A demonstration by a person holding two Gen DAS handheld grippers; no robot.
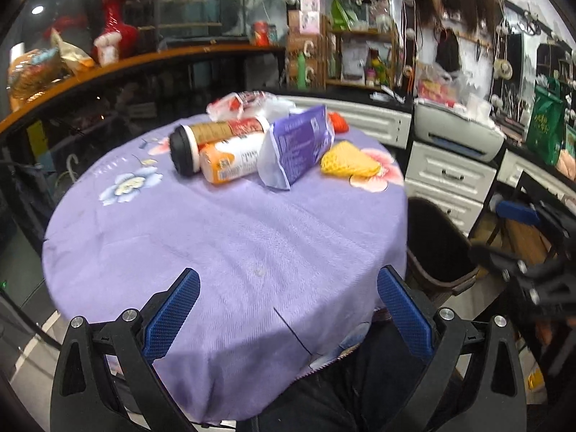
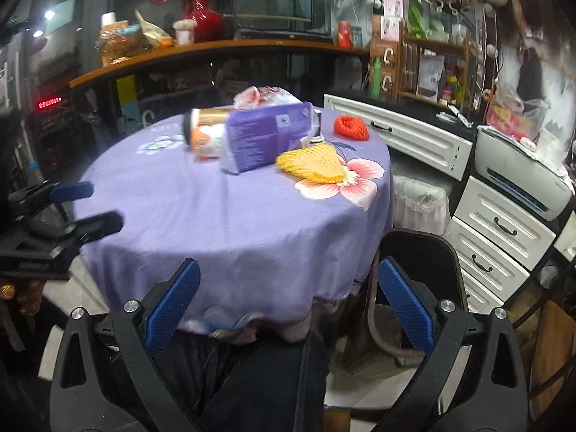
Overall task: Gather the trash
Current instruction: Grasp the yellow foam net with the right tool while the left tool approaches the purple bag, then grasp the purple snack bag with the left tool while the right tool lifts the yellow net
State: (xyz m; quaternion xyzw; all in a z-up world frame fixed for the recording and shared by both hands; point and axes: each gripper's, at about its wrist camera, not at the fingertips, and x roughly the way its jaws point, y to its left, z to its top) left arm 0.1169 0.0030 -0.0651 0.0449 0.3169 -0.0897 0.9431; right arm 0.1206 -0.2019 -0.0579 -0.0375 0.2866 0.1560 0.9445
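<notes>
two bottles (image 1: 219, 151), one purple bag (image 1: 293, 145), two foam nets (image 2: 316, 162) on the table (image 1: 216, 237).

The left gripper (image 1: 288, 309) hangs over the near edge of the lilac-clothed counter (image 1: 223, 237), jaws wide apart and empty. Far across lie a black-capped bottle (image 1: 216, 140), an orange bottle (image 1: 230, 158), a purple pouch (image 1: 295, 144) and yellow foam netting (image 1: 349, 160); a dark bin (image 1: 439, 244) stands beside the counter.

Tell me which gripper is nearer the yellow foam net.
Right, though only slightly. The right gripper hovers open at the table's near edge, closer to the yellow foam net. The left gripper is open further left, so it is farther.
</notes>
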